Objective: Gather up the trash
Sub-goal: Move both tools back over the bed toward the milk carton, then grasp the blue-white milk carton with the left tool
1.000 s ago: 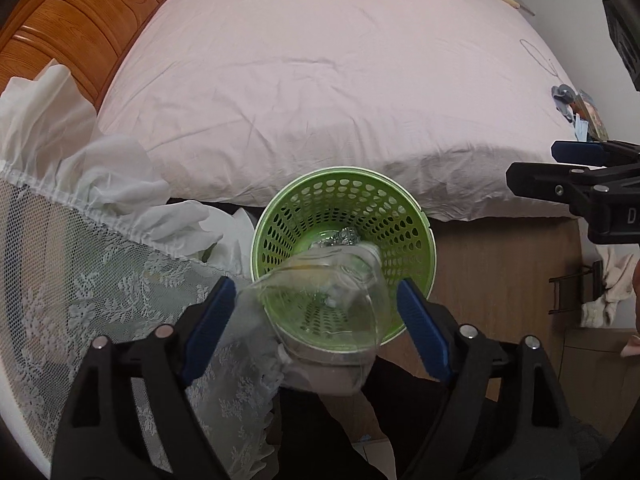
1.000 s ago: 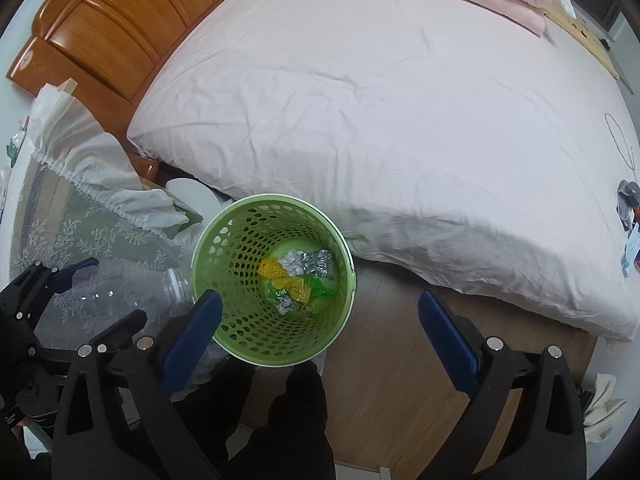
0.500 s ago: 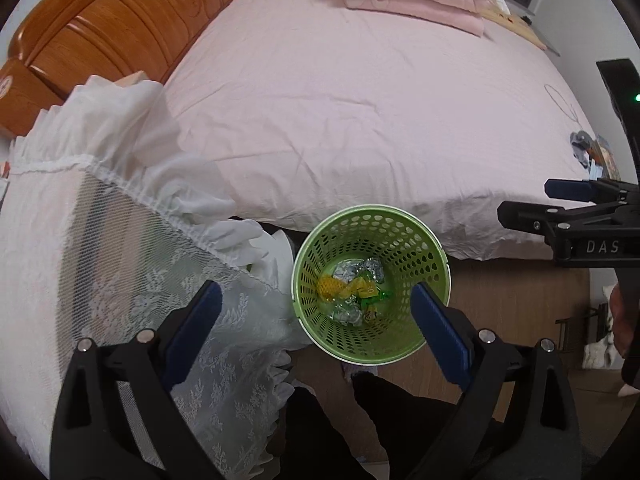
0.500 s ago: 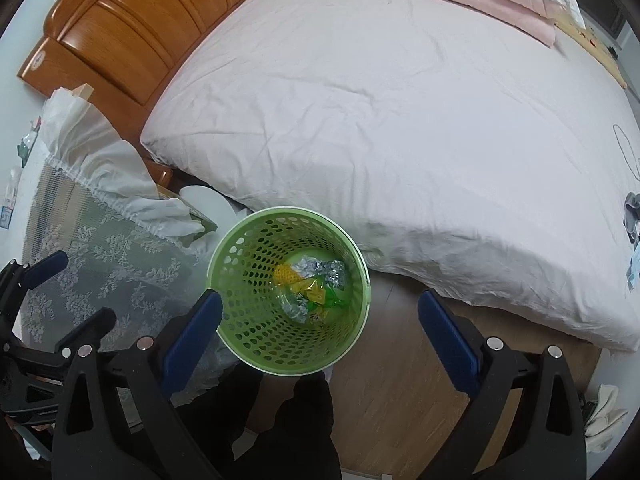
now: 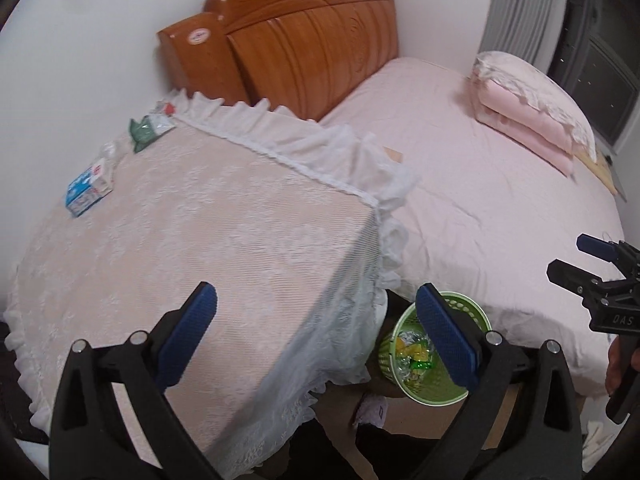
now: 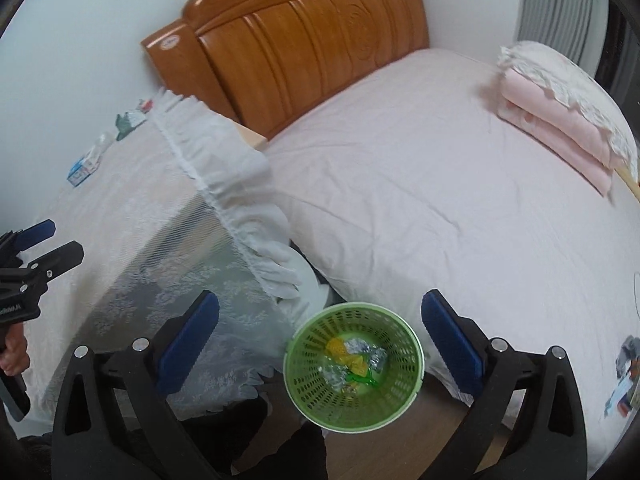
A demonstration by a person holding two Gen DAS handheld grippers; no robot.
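A green perforated trash basket (image 6: 353,366) stands on the floor between the bed and the lace-covered table, with foil and yellow and green wrappers inside; it also shows in the left wrist view (image 5: 434,366). My left gripper (image 5: 320,334) is open and empty above the table's near edge. My right gripper (image 6: 320,340) is open and empty above the basket. On the table's far side lie a blue and white carton (image 5: 87,191), a green and white packet (image 5: 149,130) and a clear crumpled wrapper (image 5: 112,148).
The lace-covered table (image 5: 192,240) fills the left. A pink bed (image 6: 440,200) with a wooden headboard (image 6: 300,36) and folded pink bedding (image 6: 560,124) lies right. Small items (image 6: 626,376) sit on the bed's right edge. Wooden floor lies below the basket.
The clear plastic bottle left my left gripper's open jaws and is out of sight. Both grippers rose and tilted up, so the table top and headboard came into view.
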